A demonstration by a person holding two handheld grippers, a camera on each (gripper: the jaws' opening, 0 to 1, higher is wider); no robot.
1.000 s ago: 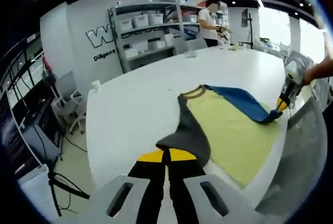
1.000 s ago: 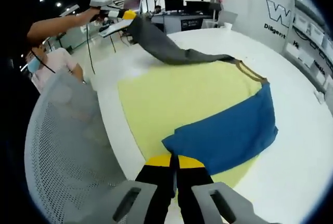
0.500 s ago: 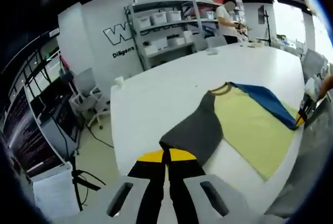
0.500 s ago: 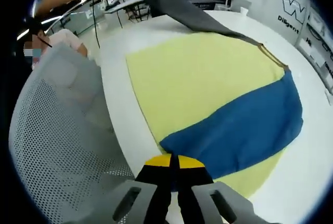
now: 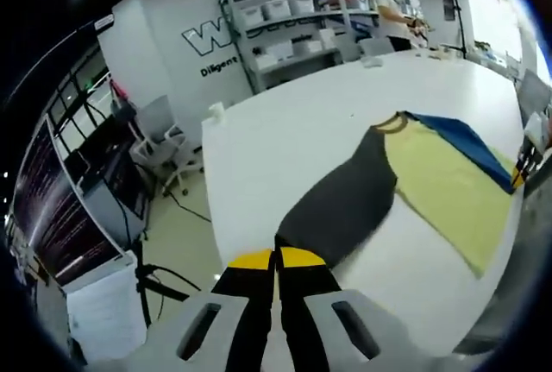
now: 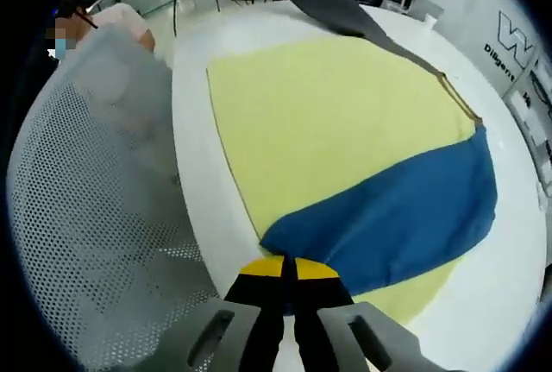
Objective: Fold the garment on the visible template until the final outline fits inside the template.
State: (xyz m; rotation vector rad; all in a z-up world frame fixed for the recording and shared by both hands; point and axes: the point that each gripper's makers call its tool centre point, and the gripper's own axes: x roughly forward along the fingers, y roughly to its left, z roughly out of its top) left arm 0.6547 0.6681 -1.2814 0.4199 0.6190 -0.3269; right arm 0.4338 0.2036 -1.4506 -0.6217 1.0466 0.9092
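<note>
A shirt lies spread on the white table (image 5: 285, 130), with a yellow body (image 5: 440, 184), a grey sleeve (image 5: 345, 204) and a blue sleeve (image 5: 461, 139). My left gripper (image 5: 276, 256) is shut on the grey sleeve's end near the table edge. In the right gripper view, my right gripper (image 6: 289, 265) is shut on the blue sleeve (image 6: 397, 217) at the yellow body's (image 6: 336, 122) near edge. The grey sleeve (image 6: 332, 5) stretches away at the top. The right gripper (image 5: 520, 173) also shows at the far right of the left gripper view.
A grey mesh chair (image 6: 78, 217) stands close beside the table edge, with a person (image 6: 116, 40) behind it. Shelves with bins (image 5: 293, 18), an office chair (image 5: 164, 135), monitors (image 5: 78, 208) and a person (image 5: 398, 9) are beyond the table.
Both grippers have drawn the sleeves outward and lower. The grey sleeve, lifted a second ago, now lies stretched over the table, and the shirt lies flatter and wider.
</note>
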